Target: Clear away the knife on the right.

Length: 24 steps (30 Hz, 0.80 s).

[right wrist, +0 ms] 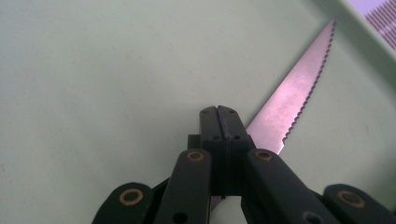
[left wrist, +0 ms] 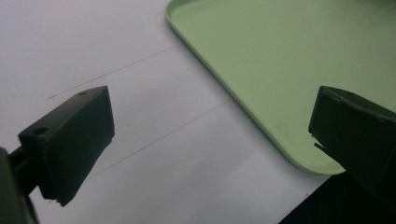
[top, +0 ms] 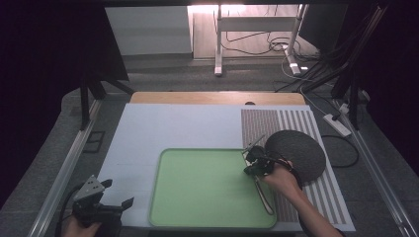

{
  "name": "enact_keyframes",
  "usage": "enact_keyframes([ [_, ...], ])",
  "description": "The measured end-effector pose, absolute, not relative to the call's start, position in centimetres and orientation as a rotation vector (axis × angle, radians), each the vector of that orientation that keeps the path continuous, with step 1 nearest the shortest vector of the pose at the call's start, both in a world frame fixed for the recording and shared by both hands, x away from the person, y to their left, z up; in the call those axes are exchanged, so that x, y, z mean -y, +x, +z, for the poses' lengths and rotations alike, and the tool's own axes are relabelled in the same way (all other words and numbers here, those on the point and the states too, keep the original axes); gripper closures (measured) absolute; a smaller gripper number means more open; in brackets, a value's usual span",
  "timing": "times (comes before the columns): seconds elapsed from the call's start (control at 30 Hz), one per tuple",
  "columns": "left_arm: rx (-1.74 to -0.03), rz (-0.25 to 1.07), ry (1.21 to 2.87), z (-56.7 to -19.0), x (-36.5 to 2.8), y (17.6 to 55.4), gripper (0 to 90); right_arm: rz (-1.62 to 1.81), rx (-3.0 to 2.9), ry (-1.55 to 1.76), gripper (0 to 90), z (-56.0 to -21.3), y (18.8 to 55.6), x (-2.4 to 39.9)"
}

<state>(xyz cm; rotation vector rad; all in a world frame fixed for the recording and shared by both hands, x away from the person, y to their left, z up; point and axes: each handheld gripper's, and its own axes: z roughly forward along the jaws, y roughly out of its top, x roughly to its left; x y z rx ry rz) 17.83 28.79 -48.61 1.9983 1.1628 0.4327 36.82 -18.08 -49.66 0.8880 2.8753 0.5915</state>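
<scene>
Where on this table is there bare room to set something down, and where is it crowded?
Most of the green tray is bare, left of the knife. The pale mat behind and left of the tray is bare too. Crowded: the tray's right edge, with the right tongs, the knife and the dark round mat.

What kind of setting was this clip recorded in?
Most likely a lab or recording workspace, not a home kitchen. A foam-covered table holds a staged green tray and striped placemat, while loose cables and a power strip lie on the grey floor behind.
</scene>
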Motion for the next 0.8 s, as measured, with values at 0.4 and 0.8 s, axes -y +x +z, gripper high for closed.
enact_keyframes([
  [0.4,-1.163,0.434,2.003,-48.6,-28.7,17.9,1.1,0.601,-2.831,0.965,89.9,-49.5,36.2,21.0],
  [0.8,-1.167,0.422,1.996,-48.6,-28.8,17.9,1.2,0.657,-2.821,1.075,70.1,-49.5,36.4,20.6],
])
